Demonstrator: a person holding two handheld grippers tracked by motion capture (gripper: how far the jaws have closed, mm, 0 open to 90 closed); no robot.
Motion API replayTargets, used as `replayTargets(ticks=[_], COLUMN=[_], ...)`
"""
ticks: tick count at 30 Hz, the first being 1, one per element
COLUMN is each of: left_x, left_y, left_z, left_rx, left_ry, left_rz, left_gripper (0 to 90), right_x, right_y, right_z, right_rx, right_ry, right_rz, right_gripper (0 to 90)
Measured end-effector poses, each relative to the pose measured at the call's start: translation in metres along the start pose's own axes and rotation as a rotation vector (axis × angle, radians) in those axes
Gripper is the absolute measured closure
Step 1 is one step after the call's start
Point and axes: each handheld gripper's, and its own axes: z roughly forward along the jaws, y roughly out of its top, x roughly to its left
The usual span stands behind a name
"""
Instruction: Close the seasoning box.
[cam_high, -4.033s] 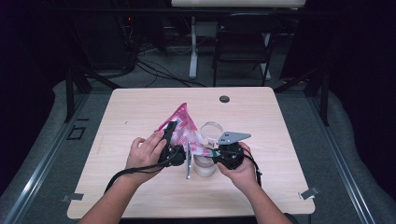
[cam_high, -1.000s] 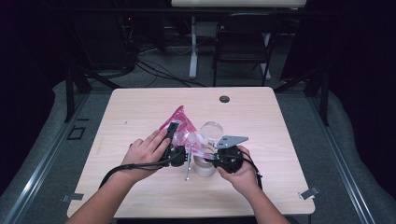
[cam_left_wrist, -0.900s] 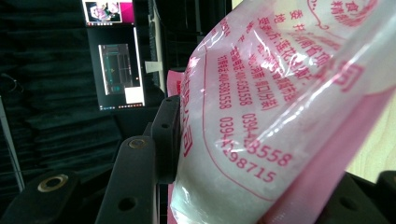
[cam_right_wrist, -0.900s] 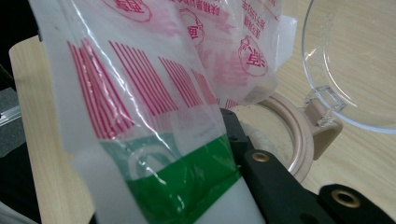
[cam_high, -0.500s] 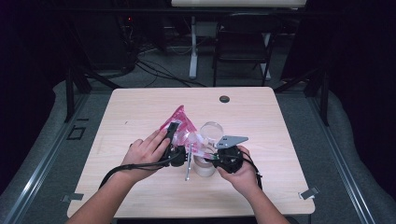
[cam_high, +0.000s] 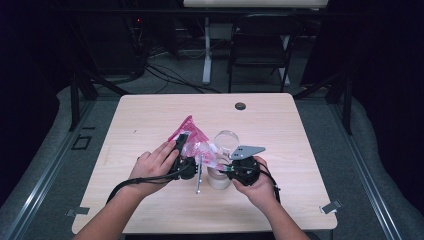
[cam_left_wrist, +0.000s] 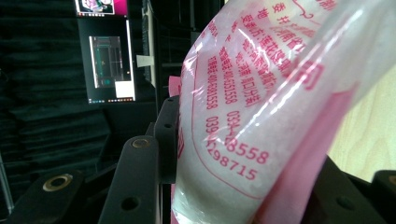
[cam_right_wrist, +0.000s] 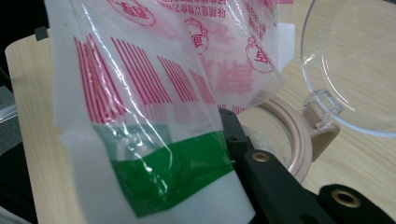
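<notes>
Item: plastic bag (cam_high: 196, 141) of white powder, over jar (cam_high: 218, 176). Soft, slippery, light; likely best pinched at edges. Left gripper (cam_high: 183, 150) and right gripper (cam_high: 231, 169) jaws both closed on it.

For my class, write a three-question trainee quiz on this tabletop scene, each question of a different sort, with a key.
1. True or false: the left gripper and the right gripper both hold the pink-printed plastic bag.
2. Multiple choice: the clear hinged lid of the beige jar is A) shut B) swung open C) lying across the table.
3. Fill in: a small dark round disc sits near the table's ____ edge.

Key: 1 true; 2 B; 3 far.
</notes>
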Motion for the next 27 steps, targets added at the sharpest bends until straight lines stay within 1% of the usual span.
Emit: replayTargets(ticks=[2, 5, 7, 9, 12, 13, 16, 21, 27], left_x=[-0.001, -0.004, -0.005, -0.005, -0.006, -0.006, -0.009, -0.012, -0.015], left_y=[0.000, -0.002, -0.003, -0.003, -0.004, -0.004, -0.006, -0.008, -0.010], left_z=[-0.001, 0.001, 0.001, 0.001, 0.001, 0.000, 0.001, 0.001, 0.002], left_rx=[0.014, 0.017, 0.014, 0.016, 0.023, 0.025, 0.022, 0.024, 0.027], left_ry=[-0.010, -0.021, -0.019, -0.020, -0.031, -0.028, -0.036, -0.042, -0.046], left_rz=[-0.002, -0.022, -0.018, -0.023, -0.043, -0.045, -0.061, -0.071, -0.097], left_gripper=[63.0, 63.0, 62.9, 62.8, 62.8, 62.8, 62.9, 62.9, 63.0], right_x=[0.000, 0.000, 0.001, 0.001, 0.001, 0.001, 0.002, 0.002, 0.002], right_y=[0.000, 0.000, 0.000, 0.000, 0.001, 0.001, 0.001, 0.001, 0.002], right_z=[0.000, 0.000, 0.000, 0.000, 0.001, 0.001, 0.001, 0.001, 0.002], right_rx=[-0.001, 0.000, 0.001, 0.001, -0.002, -0.003, -0.002, -0.003, -0.005], right_ry=[0.001, 0.000, -0.002, -0.001, 0.000, 0.001, 0.000, 0.001, 0.000], right_rz=[-0.001, -0.001, -0.001, -0.001, -0.004, -0.005, -0.006, -0.008, -0.011], right_gripper=[90.0, 90.0, 90.0, 90.0, 90.0, 90.0, 90.0, 90.0, 90.0])
